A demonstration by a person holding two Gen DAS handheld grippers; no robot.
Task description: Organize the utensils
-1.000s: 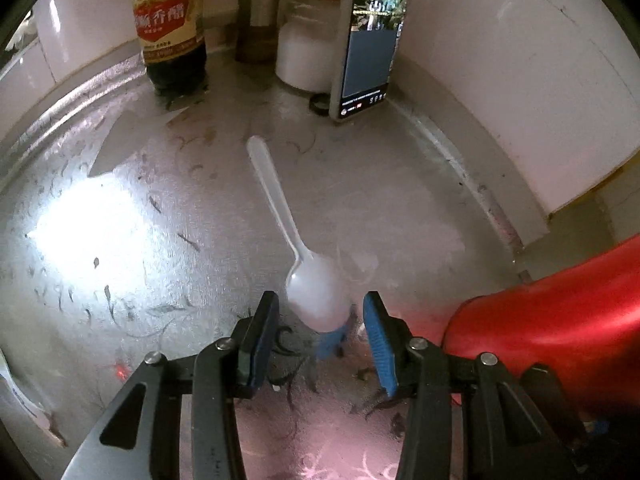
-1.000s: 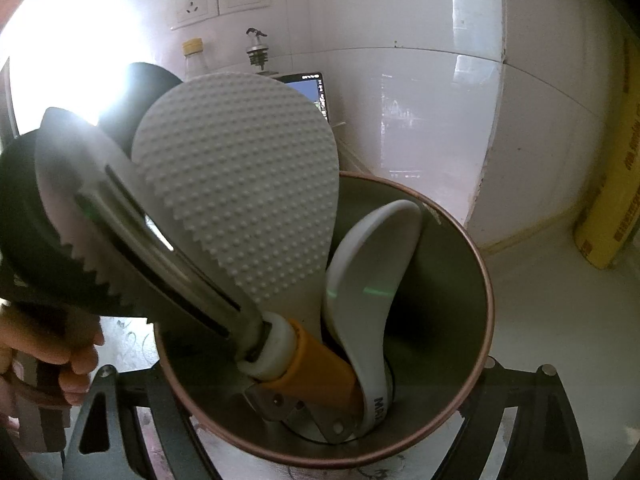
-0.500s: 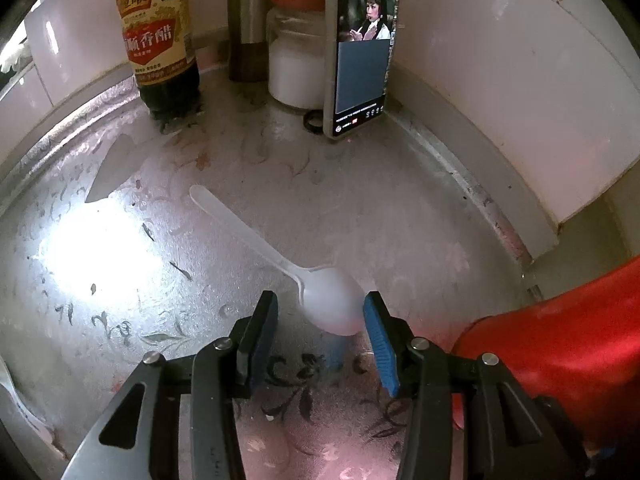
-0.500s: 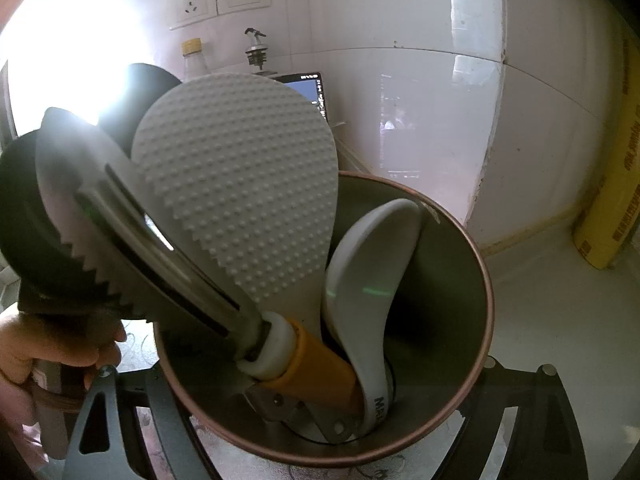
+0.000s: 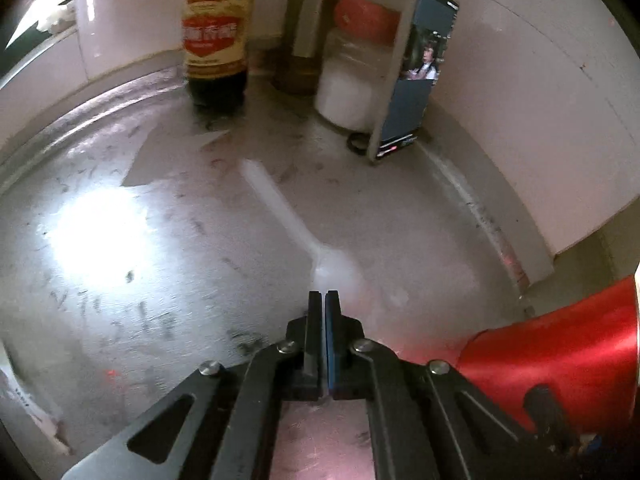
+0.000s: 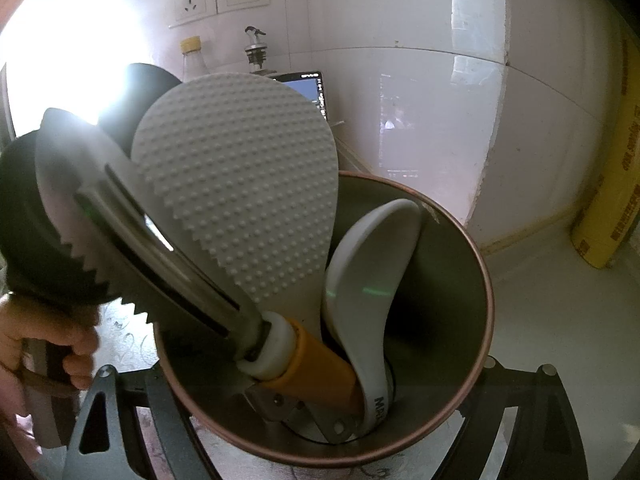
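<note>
A translucent white plastic spoon (image 5: 280, 208) lies on the patterned metal counter (image 5: 160, 300), handle pointing up-left. My left gripper (image 5: 323, 298) has just been closing and is now shut, its pads together. The spoon's bowl lies just beyond the tips; I cannot tell if its rim is nipped. My right gripper (image 6: 320, 420) is shut on a copper-rimmed utensil holder (image 6: 460, 280), red outside (image 5: 560, 360). In the holder stand a dimpled rice paddle (image 6: 240, 180), a serrated slotted tool (image 6: 120, 220) with an orange handle, and a white ceramic spoon (image 6: 372, 256).
Along the back wall stand a vinegar bottle (image 5: 214, 40), a red-lidded jar (image 5: 352, 80) and a propped phone (image 5: 416, 76). A yellow roll (image 6: 608, 200) leans in the right corner. A person's hand (image 6: 44, 344) grips the other gripper's handle at lower left.
The left jaws went from wide open around the spoon's bowl to fully shut. The bowl now sits ahead of the tips. The right gripper and holder have not moved.
</note>
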